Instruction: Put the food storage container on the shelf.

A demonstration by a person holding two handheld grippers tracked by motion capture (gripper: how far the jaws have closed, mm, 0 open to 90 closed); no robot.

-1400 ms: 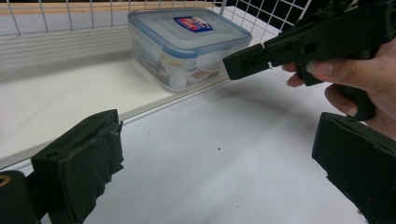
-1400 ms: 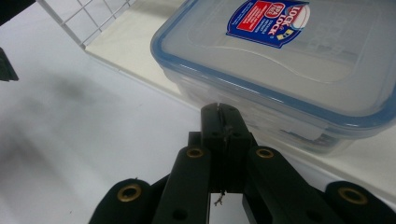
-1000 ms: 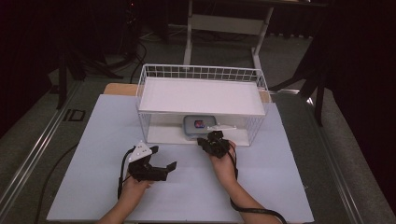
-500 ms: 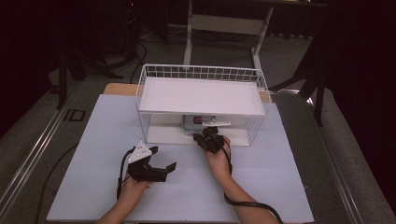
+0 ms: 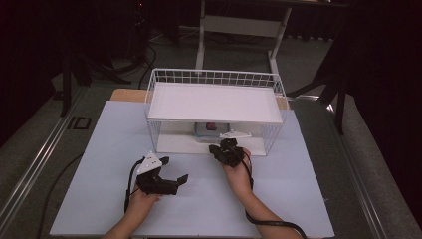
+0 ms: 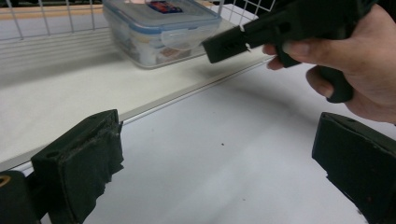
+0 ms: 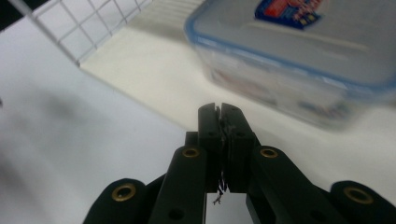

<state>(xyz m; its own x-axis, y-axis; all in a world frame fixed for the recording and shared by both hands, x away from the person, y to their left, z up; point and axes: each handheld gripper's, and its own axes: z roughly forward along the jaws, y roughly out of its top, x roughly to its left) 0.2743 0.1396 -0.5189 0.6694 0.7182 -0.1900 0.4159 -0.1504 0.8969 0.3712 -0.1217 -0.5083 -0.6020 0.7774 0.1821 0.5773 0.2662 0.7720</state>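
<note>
A clear plastic container (image 5: 208, 130) with a blue-rimmed lid and a red-blue label stands on the lower shelf of a white wire rack (image 5: 214, 102). It also shows in the left gripper view (image 6: 159, 28) and close up in the right gripper view (image 7: 299, 56). My right gripper (image 5: 216, 148) (image 7: 222, 109) hovers at the shelf's front edge, just short of the container. Its jaws have just been opening a hair, and only a thin slit shows with nothing in it. My left gripper (image 5: 174, 169) (image 6: 219, 154) rests low over the table, open and empty. The right gripper (image 6: 224, 46) crosses in front of it.
The rack's top shelf overhangs the container, and wire mesh (image 7: 93, 28) walls its sides and back. The lower shelf (image 6: 70, 93) forms a low step above the white tabletop (image 5: 99, 149). A metal stand (image 5: 239, 25) rises behind the table.
The container now lies farther back under the top shelf, with less of it showing. The right gripper shifted slightly at the shelf's edge. The left gripper has stayed put.
</note>
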